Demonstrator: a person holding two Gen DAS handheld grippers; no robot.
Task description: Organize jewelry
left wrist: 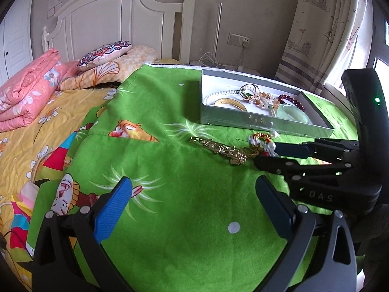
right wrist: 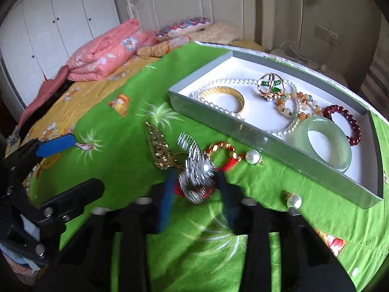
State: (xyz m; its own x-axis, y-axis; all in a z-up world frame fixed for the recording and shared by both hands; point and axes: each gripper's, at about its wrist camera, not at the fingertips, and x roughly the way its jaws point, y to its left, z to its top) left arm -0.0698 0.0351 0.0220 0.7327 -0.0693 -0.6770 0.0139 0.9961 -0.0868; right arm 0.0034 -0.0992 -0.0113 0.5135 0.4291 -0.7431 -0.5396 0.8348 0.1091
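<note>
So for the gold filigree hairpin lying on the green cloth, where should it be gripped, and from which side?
Grip the gold hairpin across its narrow middle, coming from above with the fingers either side of its long axis. It lies flat on the green cloth, and its end nearest the red ring is crowded, so the far half is safer.

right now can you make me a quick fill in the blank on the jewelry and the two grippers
1. The pale green bangle lies inside the grey ____.
2. The right gripper is closing around a silver ____ piece with a pearl at its centre.
3. The left gripper hangs over the green cloth with its jaws ____.
4. Two loose pearl earrings lie on the cloth, ____ the tray.

Missing words: tray; comb; open; outside
</note>
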